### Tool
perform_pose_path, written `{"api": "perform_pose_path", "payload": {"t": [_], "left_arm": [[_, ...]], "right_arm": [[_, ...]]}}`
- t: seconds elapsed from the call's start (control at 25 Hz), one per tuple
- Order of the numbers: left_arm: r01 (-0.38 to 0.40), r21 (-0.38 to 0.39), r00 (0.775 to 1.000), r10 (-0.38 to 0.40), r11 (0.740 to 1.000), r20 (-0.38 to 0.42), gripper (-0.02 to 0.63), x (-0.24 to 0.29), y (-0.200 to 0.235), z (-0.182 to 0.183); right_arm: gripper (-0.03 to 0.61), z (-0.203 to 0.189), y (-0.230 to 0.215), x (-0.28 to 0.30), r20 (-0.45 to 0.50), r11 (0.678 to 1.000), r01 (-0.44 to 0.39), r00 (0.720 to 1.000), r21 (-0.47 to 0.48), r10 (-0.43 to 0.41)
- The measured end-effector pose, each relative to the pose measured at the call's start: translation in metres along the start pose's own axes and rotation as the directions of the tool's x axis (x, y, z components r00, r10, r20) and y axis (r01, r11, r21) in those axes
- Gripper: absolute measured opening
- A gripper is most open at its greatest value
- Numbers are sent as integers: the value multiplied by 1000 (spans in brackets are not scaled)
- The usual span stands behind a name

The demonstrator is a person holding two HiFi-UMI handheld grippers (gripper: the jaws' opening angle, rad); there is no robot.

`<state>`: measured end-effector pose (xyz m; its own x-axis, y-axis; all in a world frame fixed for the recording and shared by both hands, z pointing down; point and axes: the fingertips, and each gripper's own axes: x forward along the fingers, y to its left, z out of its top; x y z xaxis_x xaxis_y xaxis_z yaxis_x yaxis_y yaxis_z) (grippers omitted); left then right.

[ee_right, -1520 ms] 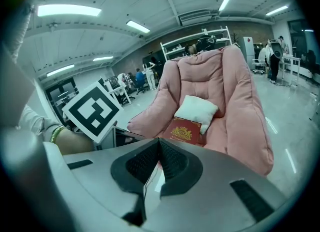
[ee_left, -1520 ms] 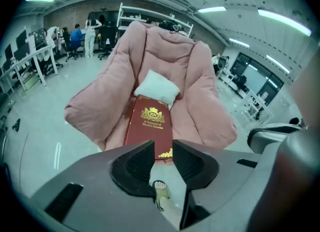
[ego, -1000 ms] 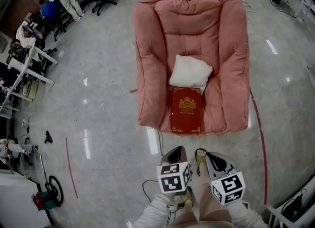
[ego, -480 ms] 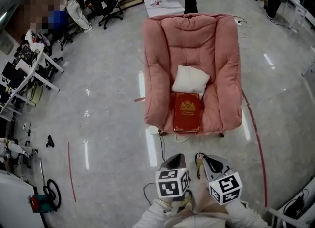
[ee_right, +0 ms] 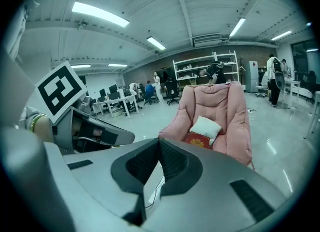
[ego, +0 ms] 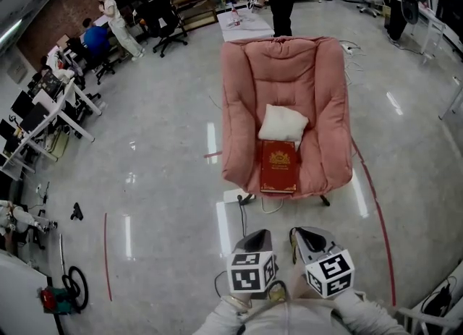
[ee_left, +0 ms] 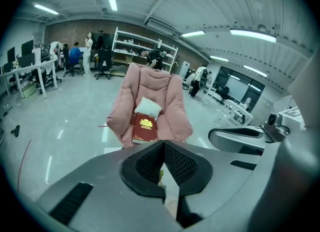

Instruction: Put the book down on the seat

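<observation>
Book location: the dark red hardcover book with a gold crest (ego: 279, 166) lies flat on the seat of the pink padded armchair (ego: 242, 109), cover up. Its far edge is just beside the white square cushion (ego: 282, 124) and its near edge is at the front lip of the seat.
Task status: judged complete, as the book is on the seat and nothing is held.
Risk 1: the book could slide off the front. The seat padding is soft and rounded at the lip, so a knock to the chair might be enough.
Risk 2: the cushion leans close behind the book. If it slumped forward, the book could be pushed toward the lip.
Risk 3: a dark cable on the floor (ego: 242, 214) runs between the chair and the person, and could be snagged by a foot.
Left claw (ego: 255, 236): closed, pads together at the tip, nothing between them.
Right claw (ego: 311, 236): closed likewise, and empty.
Pose: both claws are held low and close to the body, side by side with tips near each other. They point forward at the chair and are well apart from it. Marker cubes face up toward the head camera.
</observation>
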<state>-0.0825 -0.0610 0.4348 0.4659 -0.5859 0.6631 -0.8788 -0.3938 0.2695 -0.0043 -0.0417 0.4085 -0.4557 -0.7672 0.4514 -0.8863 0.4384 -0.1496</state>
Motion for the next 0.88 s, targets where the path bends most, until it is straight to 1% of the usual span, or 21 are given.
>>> {"api": "perform_pose_path", "payload": {"t": [0.24, 0.44, 0.88], "left_arm": [[13, -4, 1000, -13, 1000, 18, 6, -27, 0, -14], [24, -2, 1000, -24, 1000, 20, 6, -37, -2, -22], [47, 16, 998, -47, 999, 33, 6, -45, -11, -17]], "right_arm": [[5, -3, 21, -17, 20, 1000, -13, 1000, -24, 13], [5, -7, 29, -26, 17, 999, -19, 1000, -31, 20], [5, -2, 39, -34, 28, 998, -29, 999, -55, 30]]}}
